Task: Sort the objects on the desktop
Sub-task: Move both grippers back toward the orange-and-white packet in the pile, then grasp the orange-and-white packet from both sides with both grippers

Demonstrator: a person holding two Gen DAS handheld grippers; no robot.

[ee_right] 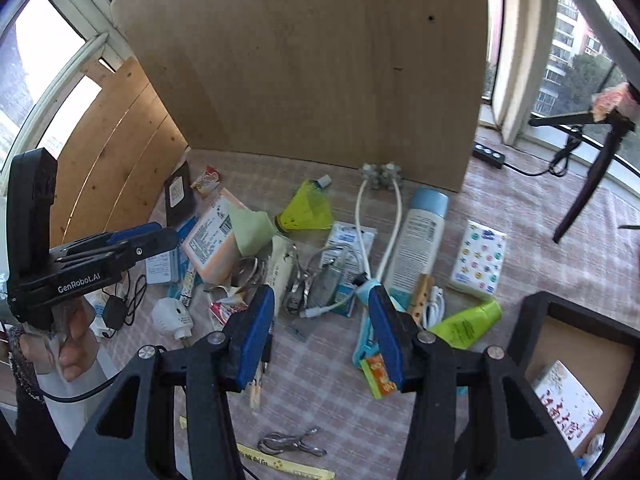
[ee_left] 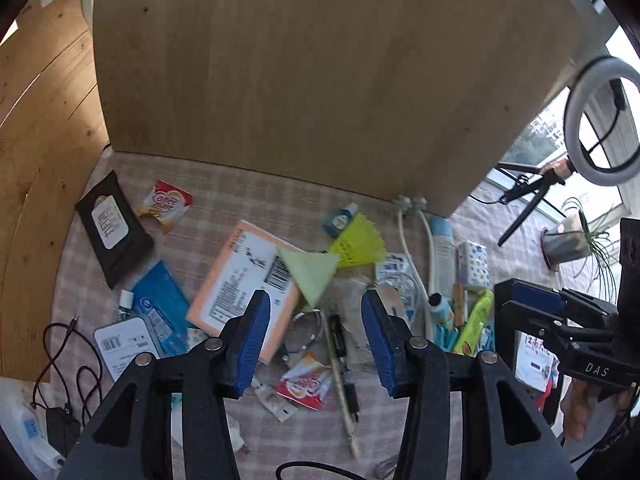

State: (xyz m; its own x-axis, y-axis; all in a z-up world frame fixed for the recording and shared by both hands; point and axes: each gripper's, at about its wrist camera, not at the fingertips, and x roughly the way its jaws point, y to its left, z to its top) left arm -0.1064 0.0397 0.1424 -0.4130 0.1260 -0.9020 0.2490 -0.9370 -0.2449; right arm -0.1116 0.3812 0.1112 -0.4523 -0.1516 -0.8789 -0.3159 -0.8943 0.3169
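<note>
A heap of desktop clutter lies on the checked cloth (ee_left: 224, 196). My left gripper (ee_left: 316, 318) hovers open above a black pen (ee_left: 340, 348) and a red-white sachet (ee_left: 306, 386), with nothing between its blue pads. Just left of it lies a peach packet (ee_left: 240, 284). My right gripper (ee_right: 320, 312) is open too, over a USB cable (ee_right: 320, 310) and a light blue clip (ee_right: 366, 328). A white lotion bottle (ee_right: 418, 244), a tissue pack (ee_right: 480, 258) and a green tube (ee_right: 468, 322) lie beyond it. A hand (ee_right: 72, 344) holds the left gripper.
An upright wooden board (ee_left: 320, 60) walls off the back and wood panels (ee_left: 36, 160) the left. A black box (ee_right: 536, 304) holding a book sits at the right. A ring light on its tripod (ee_left: 600, 120) and a potted plant (ee_left: 568, 240) stand far right.
</note>
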